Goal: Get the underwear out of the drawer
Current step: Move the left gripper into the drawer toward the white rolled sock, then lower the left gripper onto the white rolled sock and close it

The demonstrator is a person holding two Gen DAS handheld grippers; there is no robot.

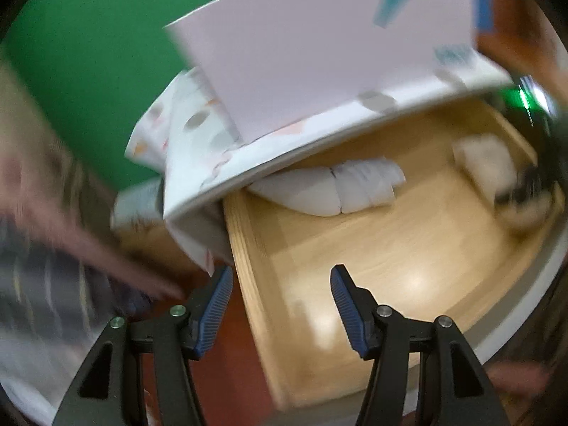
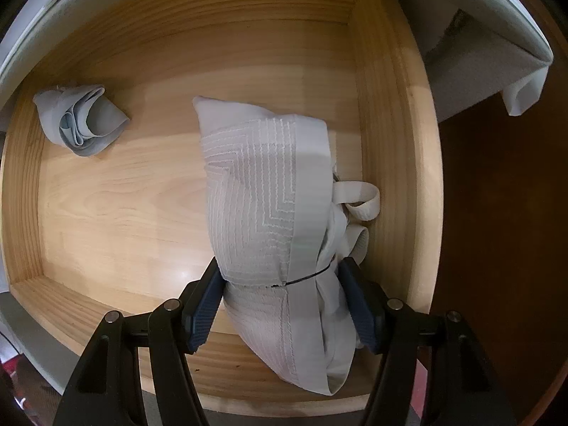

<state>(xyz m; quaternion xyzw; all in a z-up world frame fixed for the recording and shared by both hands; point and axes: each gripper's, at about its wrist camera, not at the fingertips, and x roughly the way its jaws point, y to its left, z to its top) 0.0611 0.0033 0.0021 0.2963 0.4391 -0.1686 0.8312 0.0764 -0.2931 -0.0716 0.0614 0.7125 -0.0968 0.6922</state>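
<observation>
The step in hand is judged to be the grasp itself. In the right wrist view, a white bundle of underwear (image 2: 269,220), folded and tied around with a thin dark band, lies inside the open wooden drawer (image 2: 106,191), close to its right wall. The right tongs (image 2: 284,298) are placed around the near part of this bundle, one blue pad on each side. The pads seem to touch the cloth, and the bundle is a little narrower where it is held, so it is taken as grasped. The bundle is not yet lifted; it seems to rest on the drawer floor.

A second, smaller grey folded piece (image 2: 80,120) lies well apart, in the far left corner of the drawer.

In the blurred left wrist view, the left tongs (image 1: 282,305) are released and nothing is between them. They hang above the front corner of the drawer. A tabletop (image 1: 319,71) covered with a white cloth is seen over the drawer.

For the next move, a firm hold is needed, then the bundle should be raised straight up until the drawer wall is cleared. The loose straps (image 2: 358,202) beside the wall could catch there, so a slow lift is advised.
</observation>
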